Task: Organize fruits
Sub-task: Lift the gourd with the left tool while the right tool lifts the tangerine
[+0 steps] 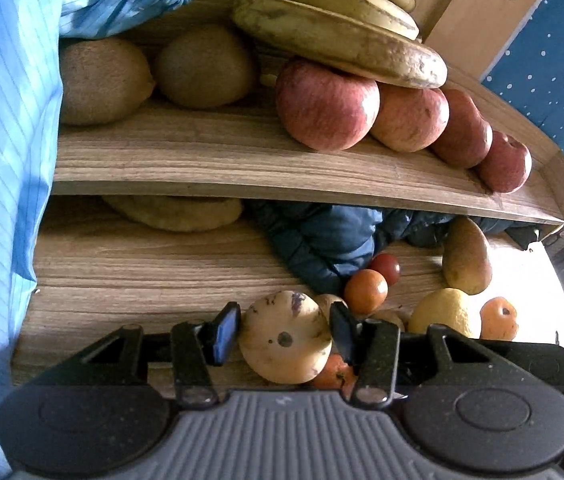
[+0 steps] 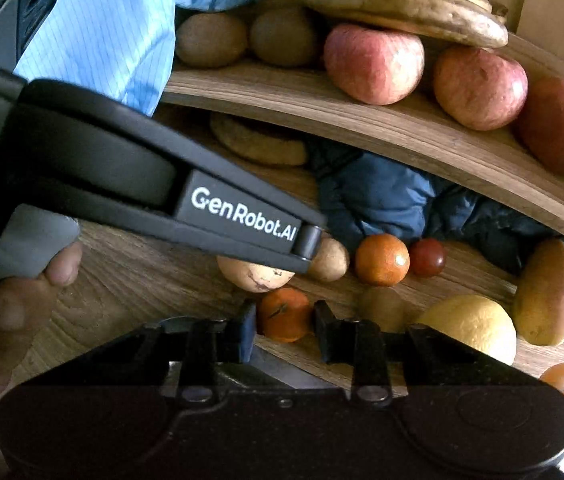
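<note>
My left gripper (image 1: pixel 285 330) is shut on a pale yellow spotted fruit (image 1: pixel 285 340) low over the wooden table. From the right wrist view the same fruit (image 2: pixel 253 274) shows under the left gripper's body (image 2: pixel 241 216). My right gripper (image 2: pixel 285 326) is shut on a small orange (image 2: pixel 285 314) on the table. Loose fruit lies nearby: an orange (image 2: pixel 382 260), a dark red fruit (image 2: pixel 427 258), a lemon (image 2: pixel 472 326) and a pear (image 2: pixel 548 292). The shelf above (image 1: pixel 241 164) holds kiwis (image 1: pixel 205 66), red apples (image 1: pixel 326 104) and bananas (image 1: pixel 338 36).
A dark blue padded cloth (image 1: pixel 322 240) lies under the shelf at the back. The person's blue striped sleeve (image 1: pixel 5 160) fills the left side. A flat brownish piece (image 1: pixel 173 212) lies under the shelf at left. Another orange (image 1: pixel 499 319) sits near the table's right edge.
</note>
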Demonstrator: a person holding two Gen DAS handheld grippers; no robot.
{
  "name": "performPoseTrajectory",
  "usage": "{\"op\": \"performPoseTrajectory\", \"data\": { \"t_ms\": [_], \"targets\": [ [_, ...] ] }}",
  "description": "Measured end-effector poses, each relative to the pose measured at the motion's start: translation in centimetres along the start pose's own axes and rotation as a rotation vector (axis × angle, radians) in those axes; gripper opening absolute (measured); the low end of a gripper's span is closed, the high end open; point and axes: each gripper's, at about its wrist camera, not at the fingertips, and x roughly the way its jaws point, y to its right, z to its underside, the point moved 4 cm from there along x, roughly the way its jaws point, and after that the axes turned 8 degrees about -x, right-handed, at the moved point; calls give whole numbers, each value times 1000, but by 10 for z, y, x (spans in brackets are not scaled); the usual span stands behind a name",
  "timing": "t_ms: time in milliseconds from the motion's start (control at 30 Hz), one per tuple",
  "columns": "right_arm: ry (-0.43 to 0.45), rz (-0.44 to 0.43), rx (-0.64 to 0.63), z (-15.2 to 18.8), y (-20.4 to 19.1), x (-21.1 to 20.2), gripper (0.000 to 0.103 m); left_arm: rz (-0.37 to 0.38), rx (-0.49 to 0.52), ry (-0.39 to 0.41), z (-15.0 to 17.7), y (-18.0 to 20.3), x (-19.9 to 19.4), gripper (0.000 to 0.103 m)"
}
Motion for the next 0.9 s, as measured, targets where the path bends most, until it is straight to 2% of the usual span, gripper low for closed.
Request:
{"op": "performPoseTrajectory", "data": {
  "t_ms": [900],
  "targets": [
    [8, -6, 14, -1, 5, 0, 31, -13, -20, -1, 1, -6, 2, 52]
  ]
}}
